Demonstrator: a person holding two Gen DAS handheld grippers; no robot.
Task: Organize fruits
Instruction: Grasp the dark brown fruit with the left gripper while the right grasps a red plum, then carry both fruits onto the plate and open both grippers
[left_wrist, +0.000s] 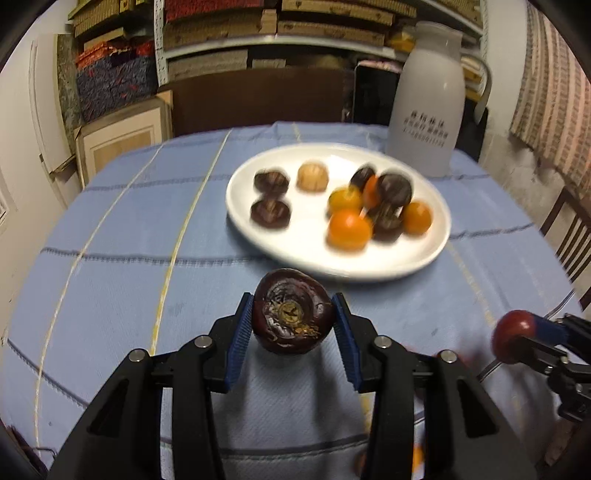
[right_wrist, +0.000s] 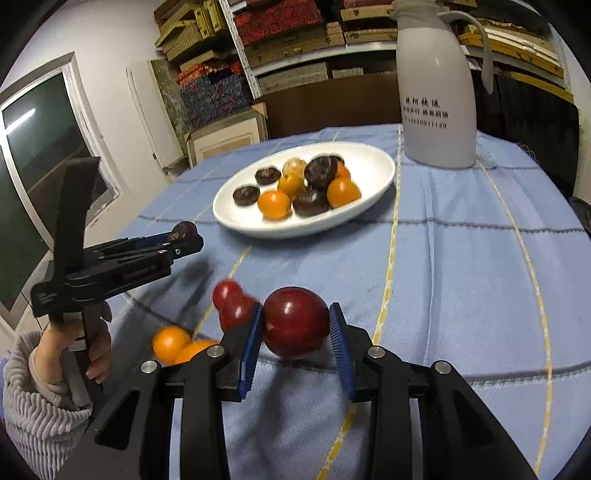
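Your left gripper clamps the dark purple round fruit, white oval plate straight ahead and near, while your right gripper grips the red plum.

Ahead of your right gripper and a little to its right, past the plate, the white plastic jug carries dark printed Chinese lettering in three lines: a larger heading, a smaller line beneath it, and at the bottom a number you can partly make out, looking like 16850011139, though its first digits are unsure. From your left gripper the same jug stands ahead to the right, but blur leaves its print unreadable there. On the side of the left gripper's black body, seen to the left of your right tool, there is a small embossed marking too faint to read.
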